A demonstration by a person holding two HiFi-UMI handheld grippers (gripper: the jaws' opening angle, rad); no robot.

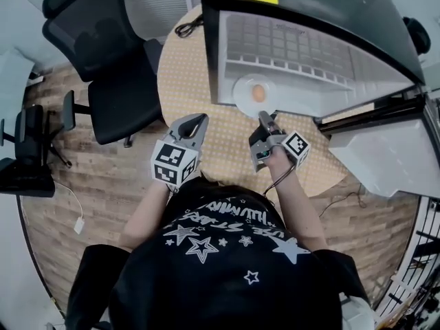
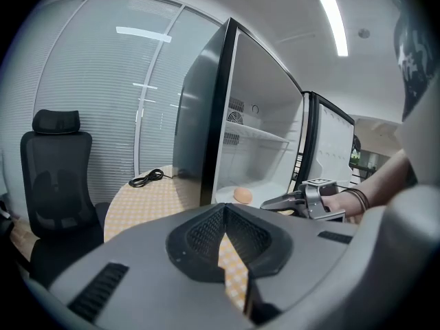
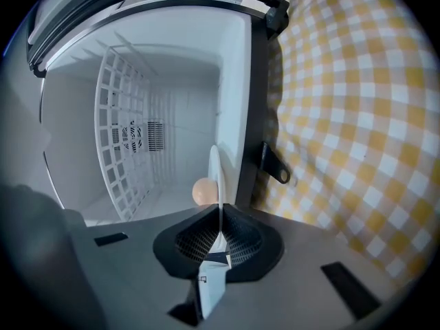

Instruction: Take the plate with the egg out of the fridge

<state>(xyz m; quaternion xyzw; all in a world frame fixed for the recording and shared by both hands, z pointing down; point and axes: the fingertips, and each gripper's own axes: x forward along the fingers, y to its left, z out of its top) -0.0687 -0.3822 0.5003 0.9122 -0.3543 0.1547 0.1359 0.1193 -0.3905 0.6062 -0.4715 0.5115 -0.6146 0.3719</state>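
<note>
- Fridge (image 1: 309, 47): small, standing on the checked table (image 1: 182, 74); its door (image 1: 385, 150) is swung wide open.
- Plate (image 1: 242, 90): white, on the fridge floor at the front edge, under the wire shelf (image 1: 289, 47).
- Egg (image 1: 258, 93): pale brown, lying on the plate just inside the fridge mouth.
- Right gripper (image 1: 265, 119): at the fridge opening, jaws pinching the plate's near rim, which runs edge-on between the pads.
- Left gripper (image 1: 200, 118): in front of the fridge, off its left corner, above the table; jaw tips pressed together with nothing between them.
- Office chair (image 1: 110, 60): black, left of the fridge, beyond the table edge.
- Cable (image 1: 187, 27): black, coiled on the table beside the fridge's left wall.
</note>
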